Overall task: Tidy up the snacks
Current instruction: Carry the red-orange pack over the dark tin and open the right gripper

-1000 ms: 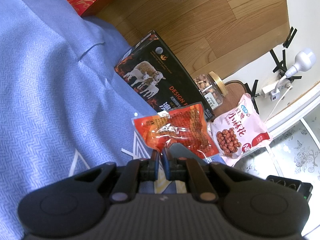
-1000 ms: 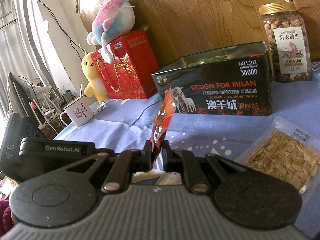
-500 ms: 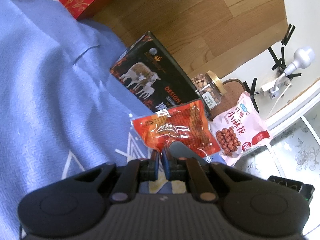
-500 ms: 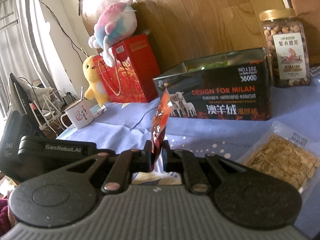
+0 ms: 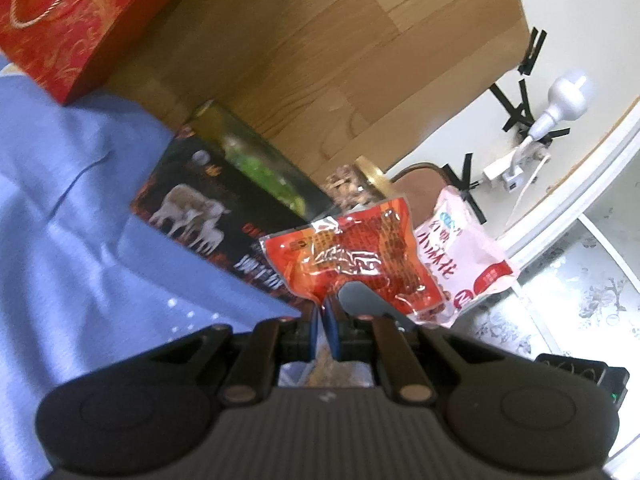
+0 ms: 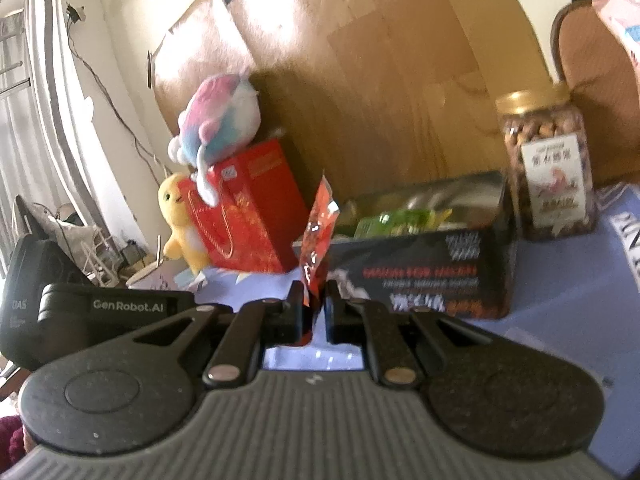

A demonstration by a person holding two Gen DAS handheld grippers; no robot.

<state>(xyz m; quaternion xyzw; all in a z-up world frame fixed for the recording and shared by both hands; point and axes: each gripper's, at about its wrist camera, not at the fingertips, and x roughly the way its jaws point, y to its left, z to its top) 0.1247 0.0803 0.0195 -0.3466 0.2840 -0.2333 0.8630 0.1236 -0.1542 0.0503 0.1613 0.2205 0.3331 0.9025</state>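
Holding tight matters most now: the right gripper [image 6: 314, 312] pinches the red snack pack [image 6: 318, 236] in its fingers, up off the blue surface [image 6: 560, 300]. The left gripper [image 5: 325, 320] is pressed together, pinching the pack's [image 5: 360, 256] bottom edge. Carry it over the open black box [image 6: 420, 264], then let go.

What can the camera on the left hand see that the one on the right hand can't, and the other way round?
Only the left view shows the pink peanut bag and the white lamp. Only the right view shows the plush toys and the white mug. Both show the black tin, nut jar, red gift bag and a red snack packet pinched in shut tongs.
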